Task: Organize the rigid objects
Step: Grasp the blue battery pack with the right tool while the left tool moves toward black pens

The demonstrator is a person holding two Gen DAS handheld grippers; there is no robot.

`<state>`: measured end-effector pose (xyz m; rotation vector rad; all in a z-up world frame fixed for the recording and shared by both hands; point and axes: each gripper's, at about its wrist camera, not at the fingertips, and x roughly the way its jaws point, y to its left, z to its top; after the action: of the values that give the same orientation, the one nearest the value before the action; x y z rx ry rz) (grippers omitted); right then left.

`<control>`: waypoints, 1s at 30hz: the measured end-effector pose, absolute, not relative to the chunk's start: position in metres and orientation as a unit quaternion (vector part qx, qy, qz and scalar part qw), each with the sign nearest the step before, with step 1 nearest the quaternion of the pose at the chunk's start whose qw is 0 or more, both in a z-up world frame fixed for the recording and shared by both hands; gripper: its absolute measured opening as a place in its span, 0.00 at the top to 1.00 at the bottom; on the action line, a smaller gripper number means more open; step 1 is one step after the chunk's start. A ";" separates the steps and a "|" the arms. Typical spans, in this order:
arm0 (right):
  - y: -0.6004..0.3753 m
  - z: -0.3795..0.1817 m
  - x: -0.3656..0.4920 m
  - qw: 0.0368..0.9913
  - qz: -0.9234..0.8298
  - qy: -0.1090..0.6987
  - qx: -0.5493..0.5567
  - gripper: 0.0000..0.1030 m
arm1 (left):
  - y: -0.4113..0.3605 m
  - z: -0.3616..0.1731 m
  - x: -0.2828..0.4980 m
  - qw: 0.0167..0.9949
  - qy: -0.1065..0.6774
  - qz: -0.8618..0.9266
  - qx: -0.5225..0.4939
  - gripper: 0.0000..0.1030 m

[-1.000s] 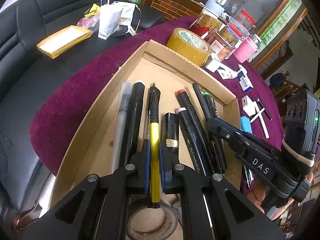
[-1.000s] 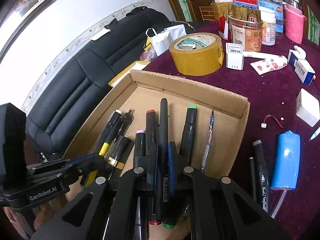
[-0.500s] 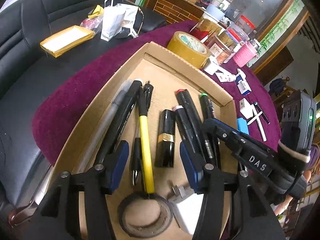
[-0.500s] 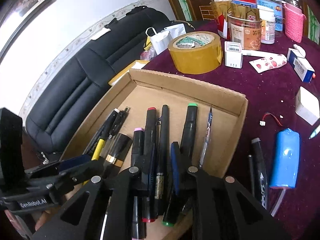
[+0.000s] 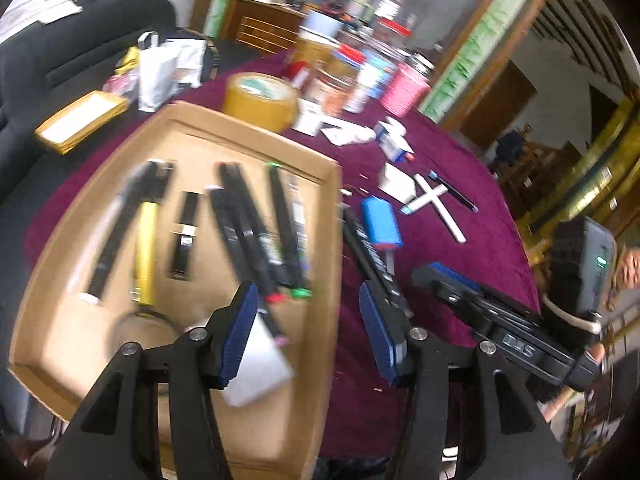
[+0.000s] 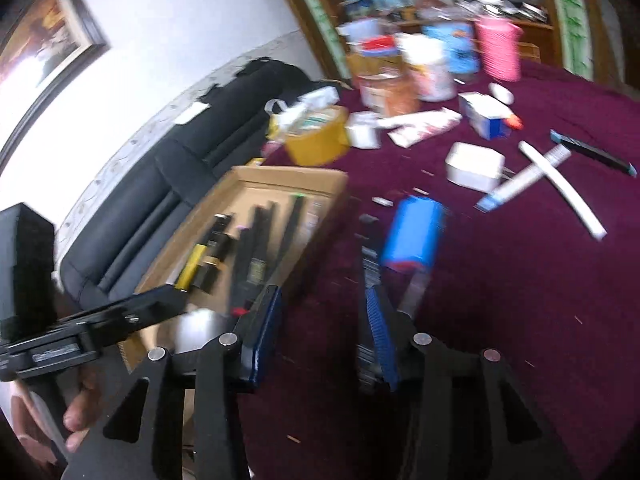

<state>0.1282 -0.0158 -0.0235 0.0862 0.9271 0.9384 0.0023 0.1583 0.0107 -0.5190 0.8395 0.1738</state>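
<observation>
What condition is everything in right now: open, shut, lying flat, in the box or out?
Left tongs: open, empty.
Right tongs: open, empty.
Cardboard box: open-topped, holding pens.
Yellow pen: lying flat in the box.
Blue cylinder: lying on the cloth, outside the box.
Black marker: lying outside the box, beside it.
Tape roll: flat on the cloth beyond the box.

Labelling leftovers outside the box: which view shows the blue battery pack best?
Right wrist: the blue battery pack sits near centre, large, unobstructed on the cloth. Left wrist shows it smaller, beside the cardboard box, also whole but blurred.
</observation>
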 end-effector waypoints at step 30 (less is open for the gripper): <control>0.081 -0.055 0.214 0.813 0.309 0.483 -0.099 0.60 | 0.138 0.000 0.008 0.868 0.427 0.068 -0.246 0.50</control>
<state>0.2144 0.0811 -0.0547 -0.2110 1.0301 0.6605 0.0076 0.1380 0.0003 -0.5147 0.8928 0.1422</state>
